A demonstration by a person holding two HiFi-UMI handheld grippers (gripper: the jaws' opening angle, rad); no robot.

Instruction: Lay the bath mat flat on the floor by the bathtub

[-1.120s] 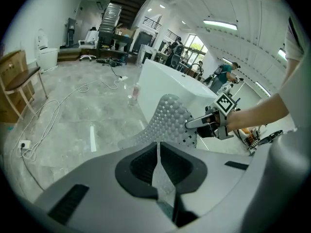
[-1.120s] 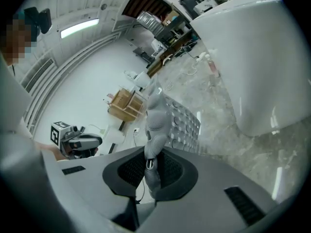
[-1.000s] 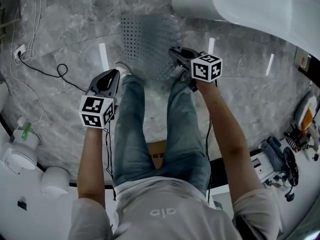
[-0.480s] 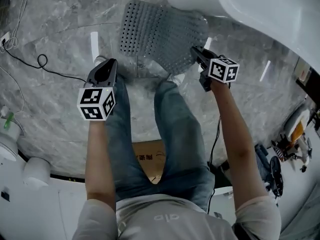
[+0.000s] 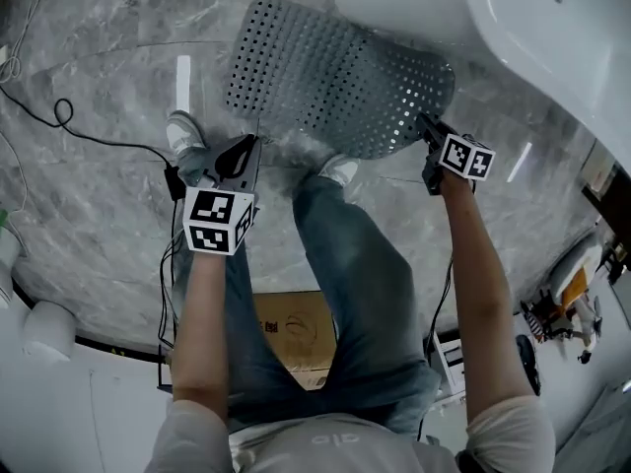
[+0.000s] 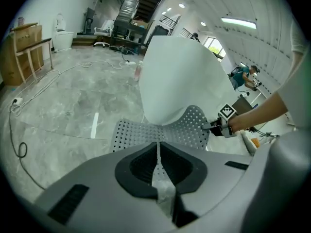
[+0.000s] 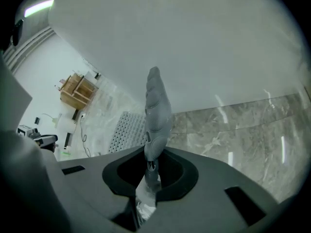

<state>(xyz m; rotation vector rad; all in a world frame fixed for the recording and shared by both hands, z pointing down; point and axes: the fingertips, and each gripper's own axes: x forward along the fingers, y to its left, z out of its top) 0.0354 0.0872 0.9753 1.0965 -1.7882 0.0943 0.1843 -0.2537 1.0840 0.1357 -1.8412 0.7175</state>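
A grey perforated bath mat (image 5: 335,72) hangs spread between my two grippers above the marble floor, right beside the white bathtub (image 5: 513,28). My left gripper (image 5: 246,151) is shut on the mat's near left edge, which runs as a thin strip (image 6: 158,171) between its jaws. My right gripper (image 5: 426,126) is shut on the mat's right edge, which stands up as a fold (image 7: 156,108) from between its jaws. In the left gripper view the mat (image 6: 146,132) sags below the tub (image 6: 180,76), with the right gripper (image 6: 214,126) at its far corner.
The person's legs and shoes (image 5: 182,131) stand just behind the mat. A black cable (image 5: 59,116) curls over the floor at the left. A cardboard box (image 5: 291,333) lies behind the feet. White fixtures (image 5: 44,328) sit at the lower left.
The mat has been drawn out wider and lies nearer the tub. My right gripper has moved right and away with its edge. The left gripper has shifted slightly right, and the person has stepped forward.
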